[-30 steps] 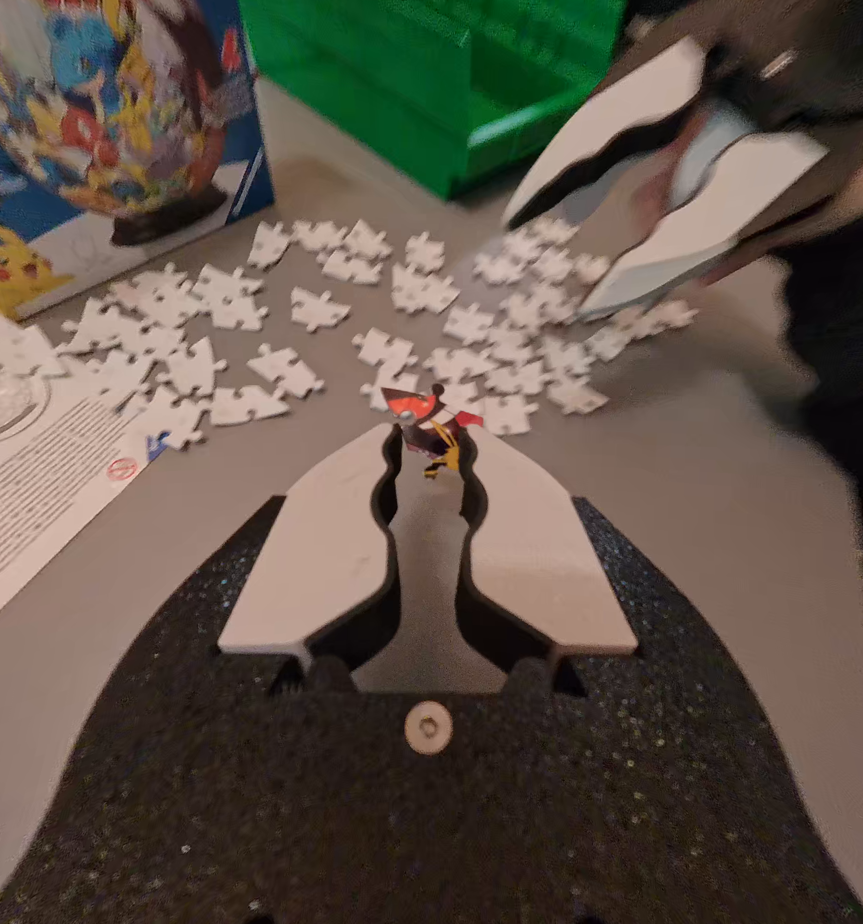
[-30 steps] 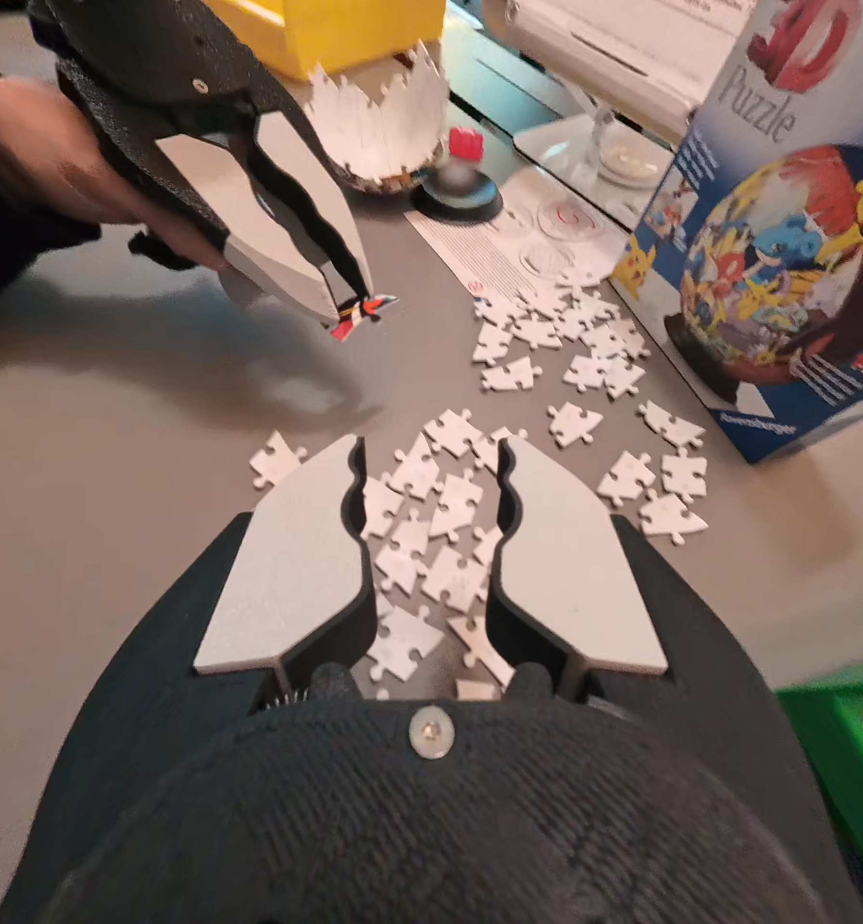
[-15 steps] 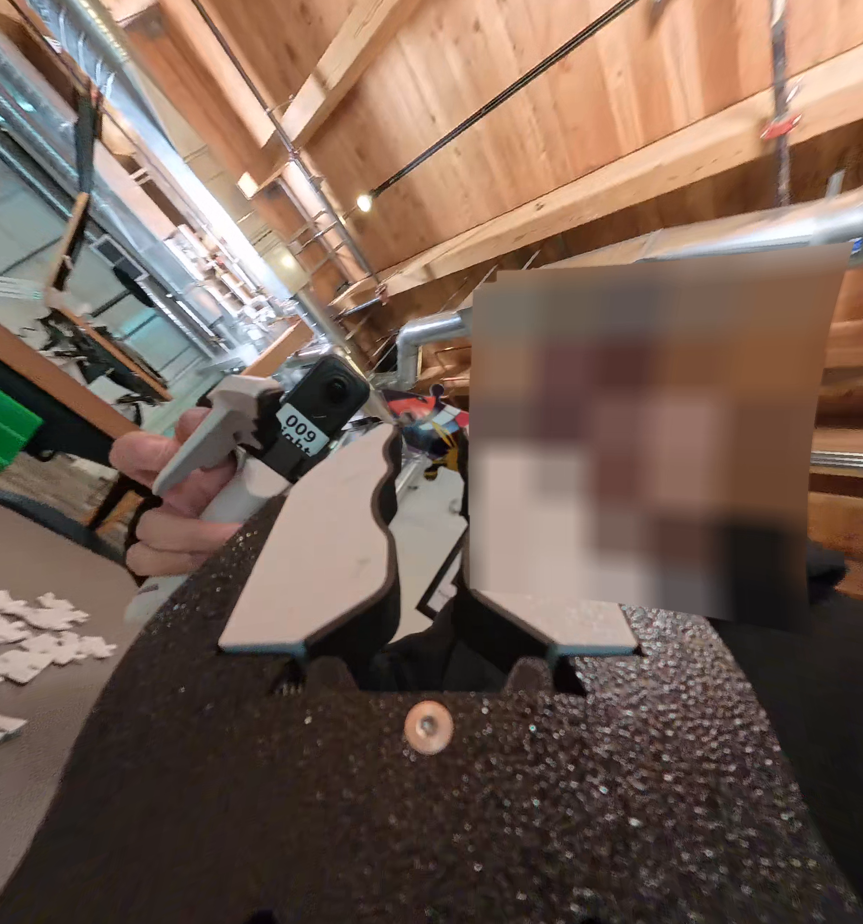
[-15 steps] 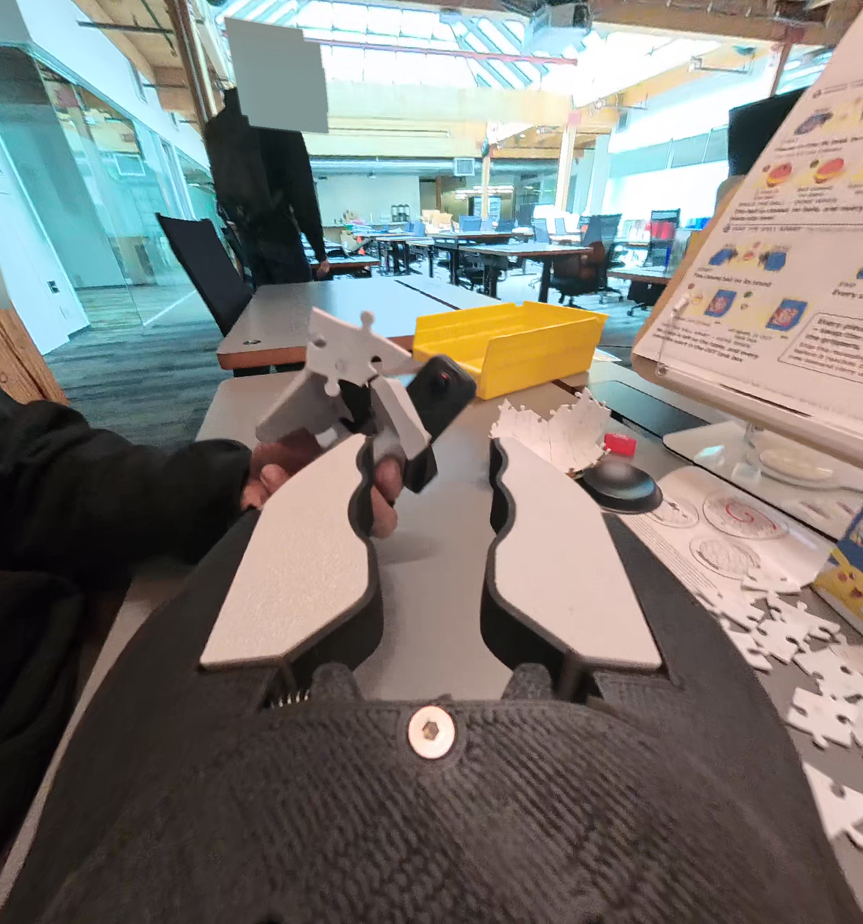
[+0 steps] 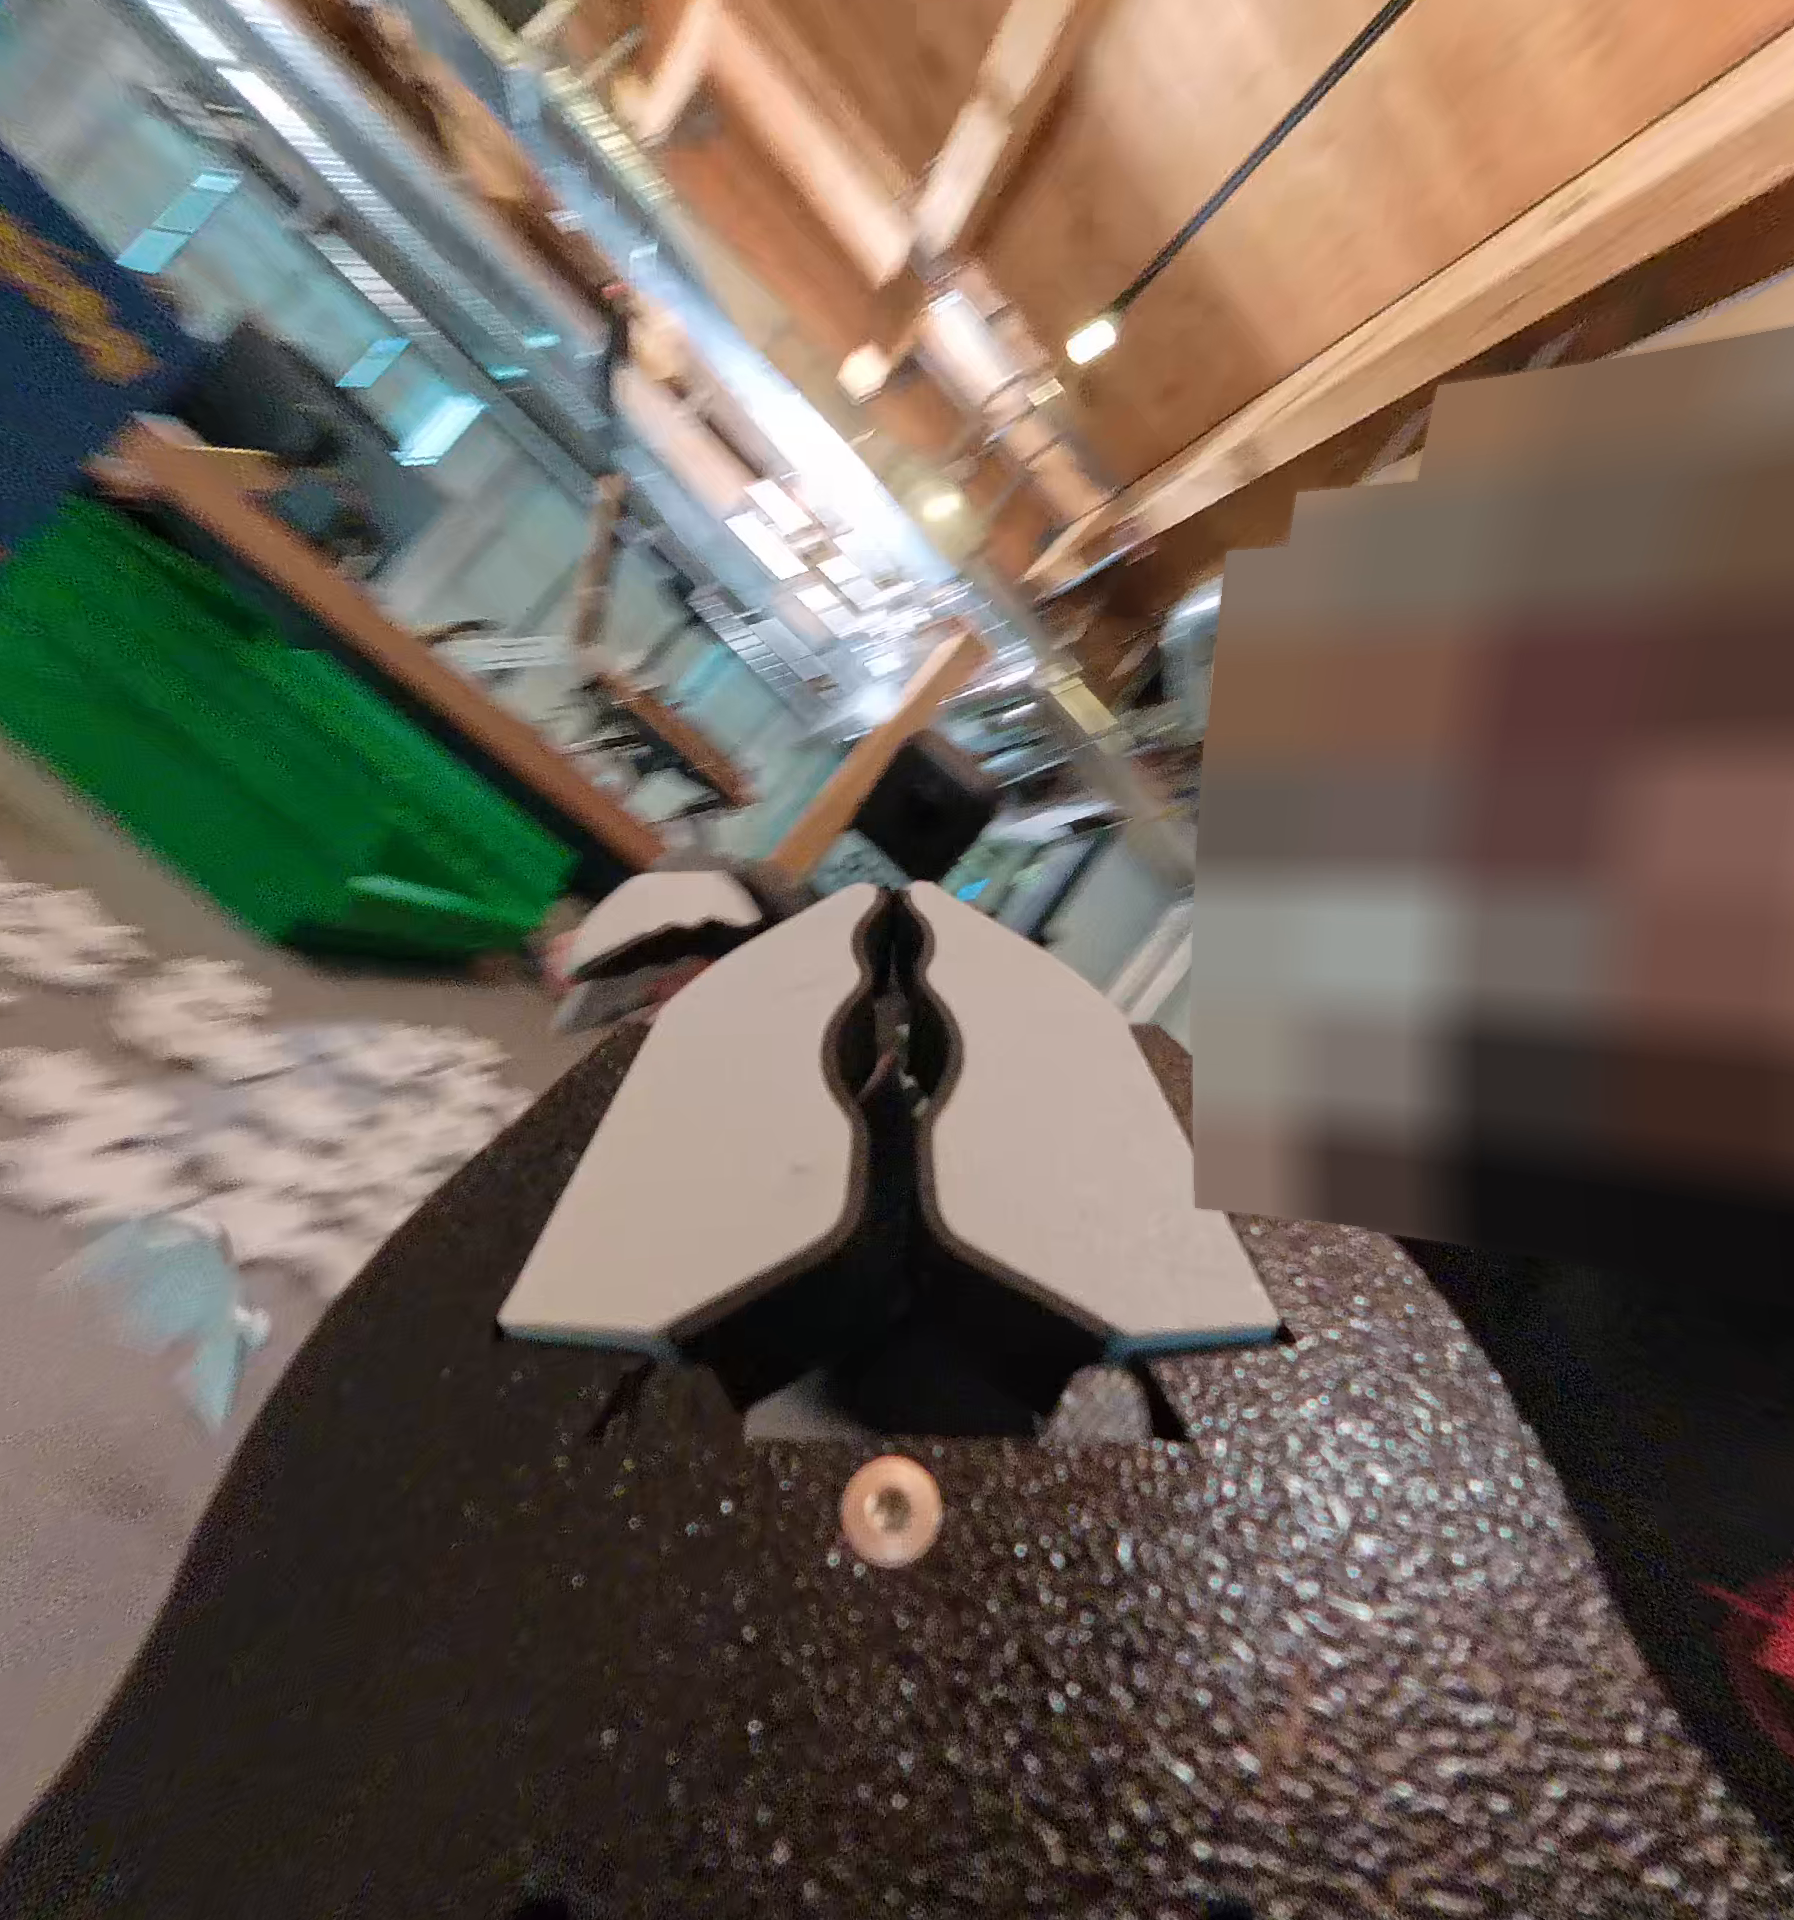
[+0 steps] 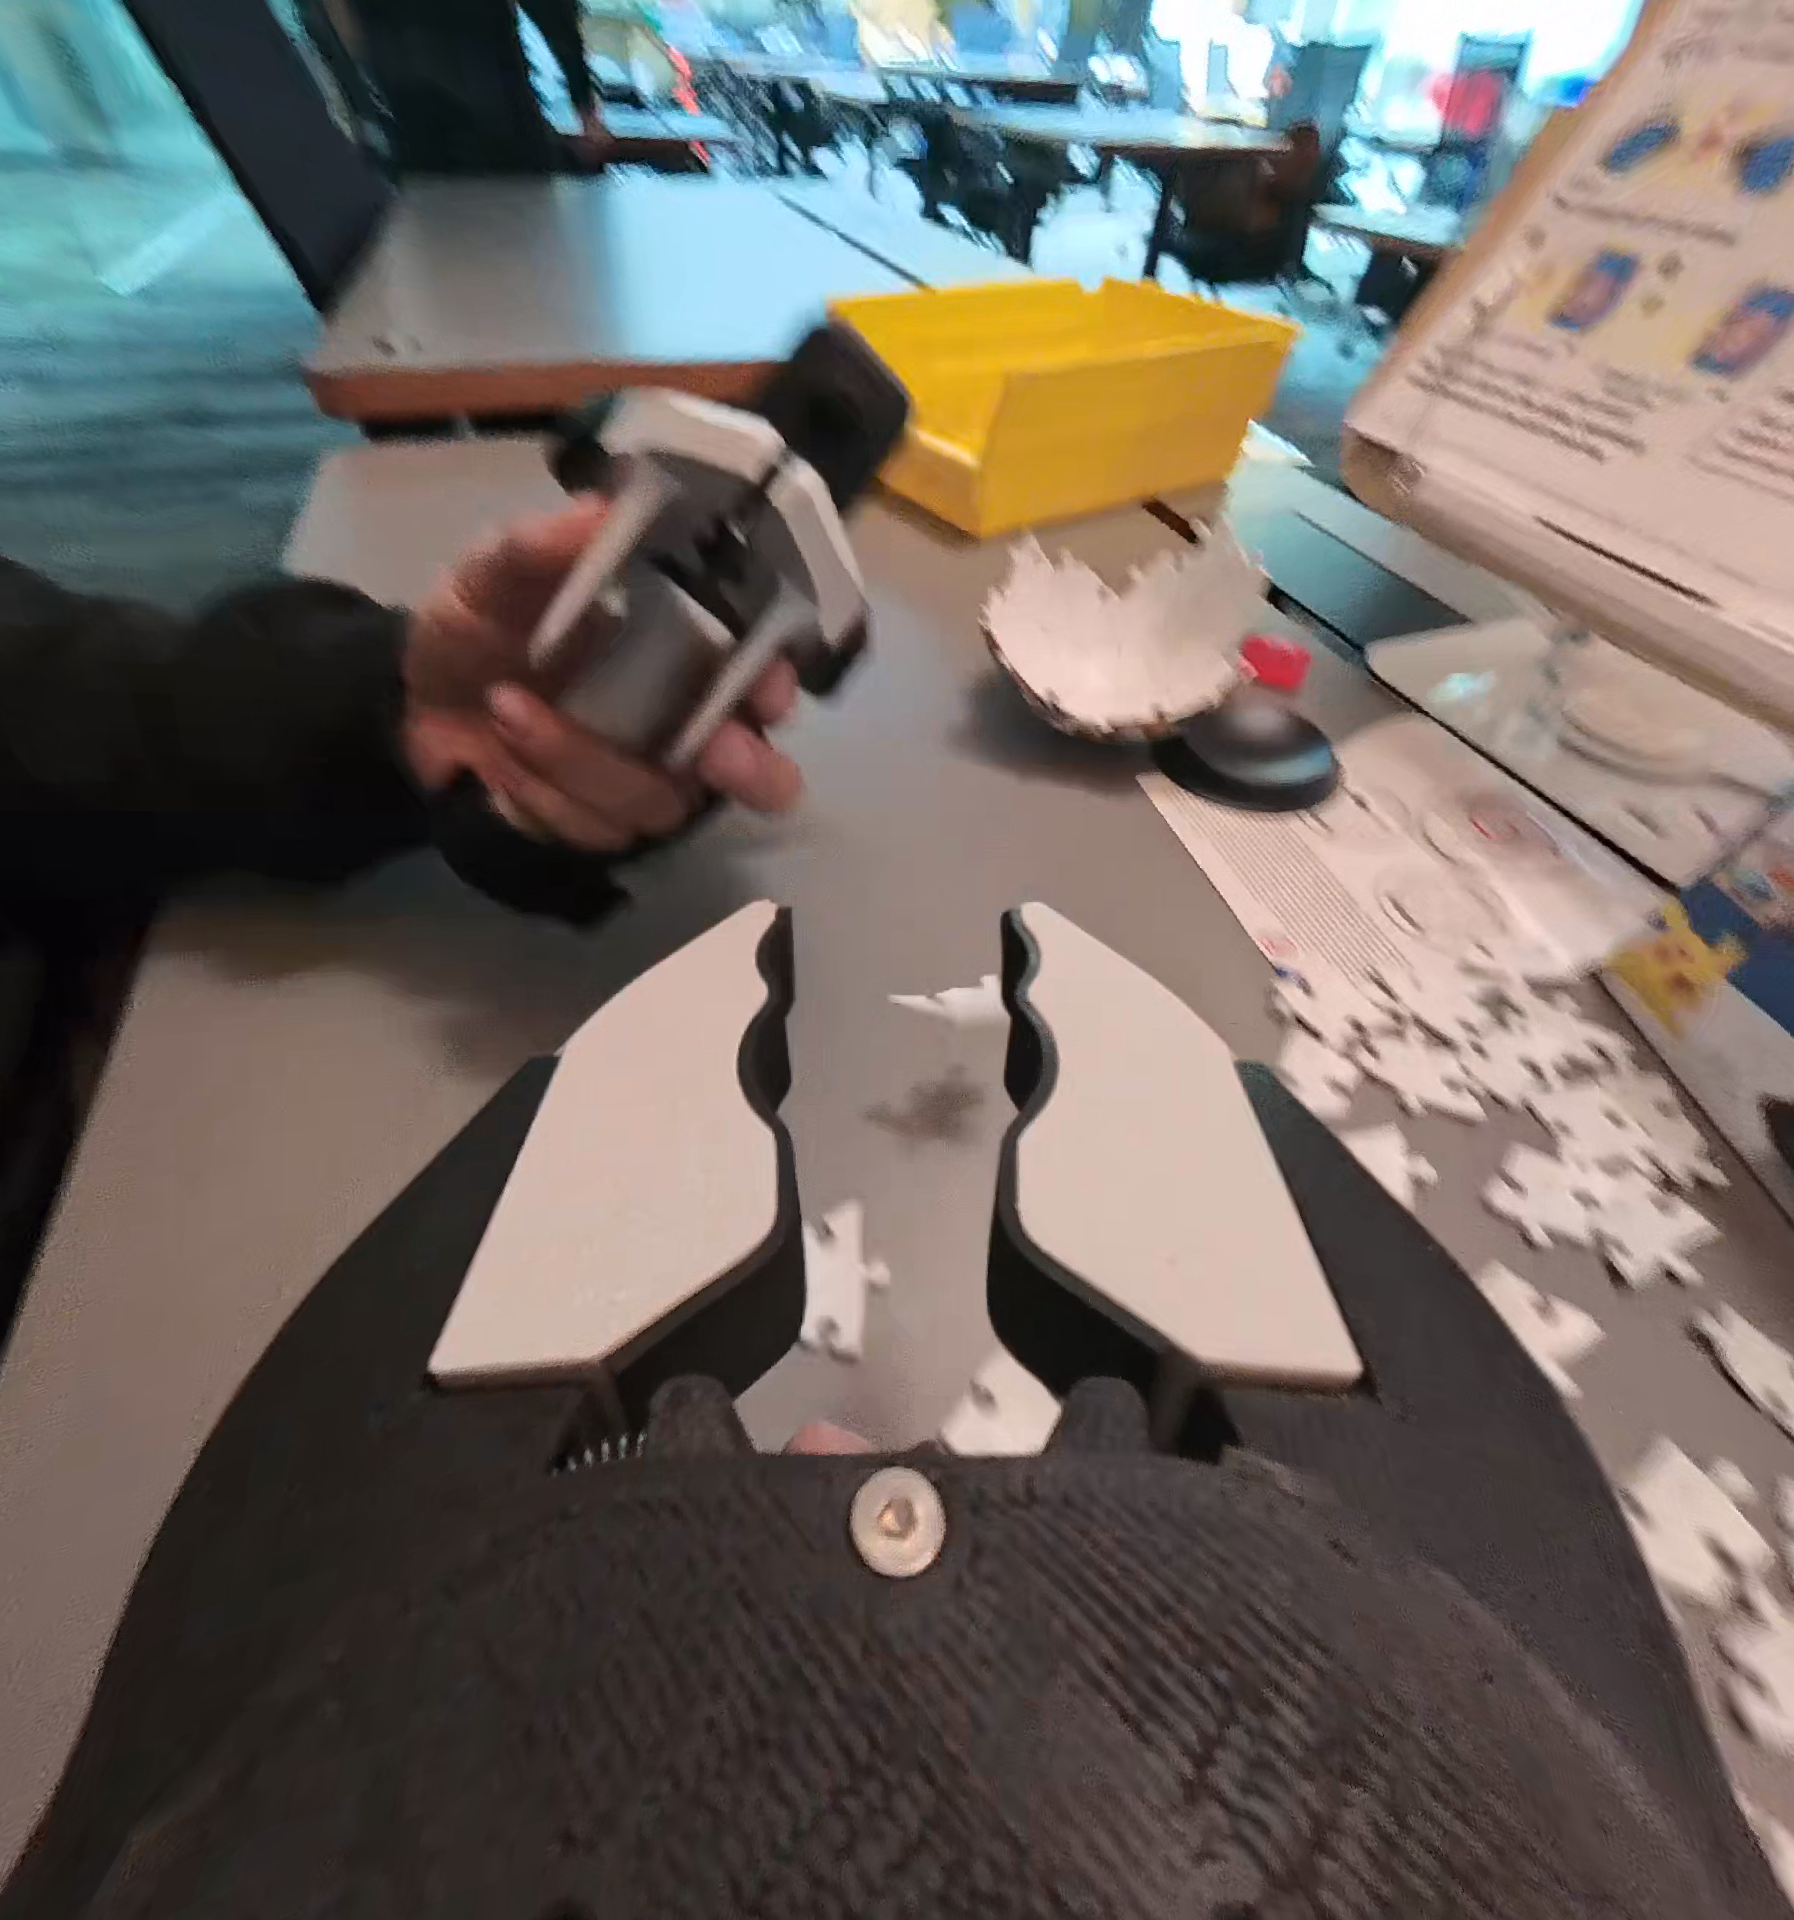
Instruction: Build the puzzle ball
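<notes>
**My left gripper is closed, my right one open, and the half-built ball sits on the table ahead.**

The left gripper [image 5: 893,906] has its tips touching. A thin sliver shows in the hollow behind them, but I cannot tell whether it is a piece. The right gripper [image 6: 898,914] gapes wide over the grey table [image 6: 353,1091] and grips nothing. One white piece [image 6: 950,1003] shows just beside its right finger, with a shadow under it. The ball shell [image 6: 1111,655] is a white-lined bowl with a jagged rim, next to the black stand [image 6: 1246,758] and in front of the yellow bin [image 6: 1059,384]. Loose pieces [image 6: 1495,1091] lie face down to the right. I judge the pieces to be light, thin, stiff and rather slick, so I would pinch one across its flat middle, not by a tab. The shell looks fragile and likely to rock, so I would steady it gently by its wall.
</notes>
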